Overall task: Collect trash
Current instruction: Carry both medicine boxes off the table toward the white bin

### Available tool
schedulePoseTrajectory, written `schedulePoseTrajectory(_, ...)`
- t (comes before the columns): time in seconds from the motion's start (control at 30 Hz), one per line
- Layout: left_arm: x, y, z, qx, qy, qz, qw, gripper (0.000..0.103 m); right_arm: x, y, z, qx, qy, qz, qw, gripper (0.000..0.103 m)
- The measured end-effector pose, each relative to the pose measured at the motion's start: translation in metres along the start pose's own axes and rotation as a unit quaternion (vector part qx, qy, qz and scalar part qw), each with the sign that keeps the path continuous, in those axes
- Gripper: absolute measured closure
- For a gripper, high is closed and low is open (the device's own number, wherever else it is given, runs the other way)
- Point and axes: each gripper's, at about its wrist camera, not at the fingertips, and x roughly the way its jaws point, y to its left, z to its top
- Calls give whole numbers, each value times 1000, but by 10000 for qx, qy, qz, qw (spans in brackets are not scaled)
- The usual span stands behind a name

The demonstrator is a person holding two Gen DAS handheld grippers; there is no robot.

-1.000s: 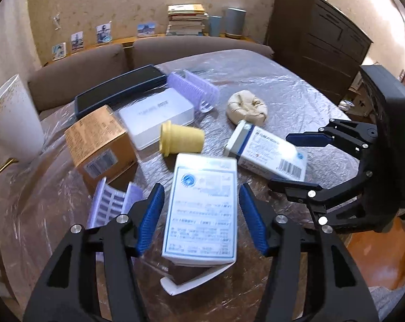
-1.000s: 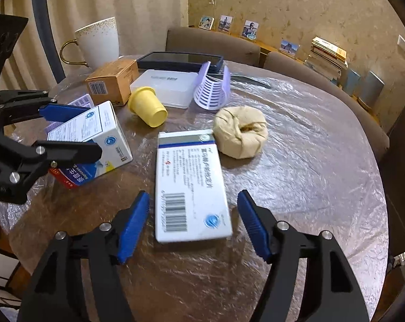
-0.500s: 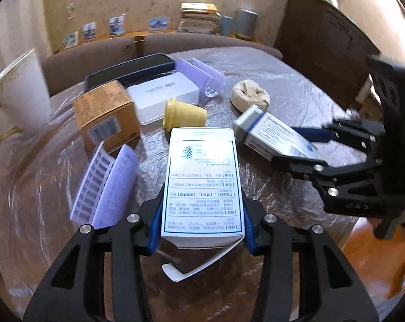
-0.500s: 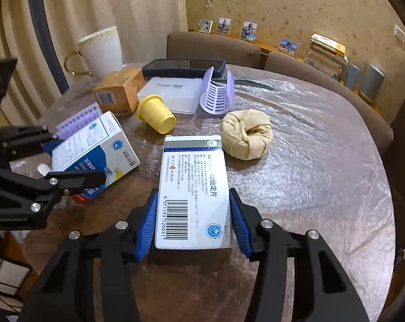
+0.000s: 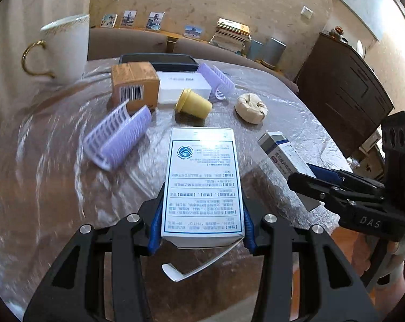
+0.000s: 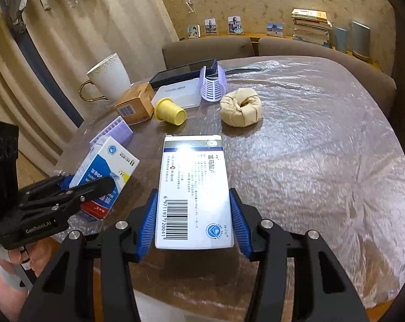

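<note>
Two close wrist views, angled down, side by side, sharing the cluttered table (image 5: pixel 296 123).

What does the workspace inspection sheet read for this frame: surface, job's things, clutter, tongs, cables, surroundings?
Surface: round table under crinkled clear film.
Job's things: two medicine boxes, one per tongs.
Clutter: yellow cup on its side, brown carton, beige roll, lilac racks, white mug.
Tongs: left tongs shut on white box; right tongs shut on barcode box.
Cables: nothing seen.
Surroundings: sofa, stacked books, dark cabinet.
</note>
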Motion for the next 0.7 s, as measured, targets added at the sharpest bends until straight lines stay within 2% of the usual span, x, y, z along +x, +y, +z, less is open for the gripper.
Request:
schedulePoseTrajectory(0.27, -8, -10, -14, 10, 25, 293, 9996, 56, -12, 3, -15, -12, 20, -60, 10000, 53)
schedulePoseTrajectory(0.7, -24, -25, -33, 51, -15, 505, 9987, 56, -35, 2, -37, -19, 0, -103, 9999, 53)
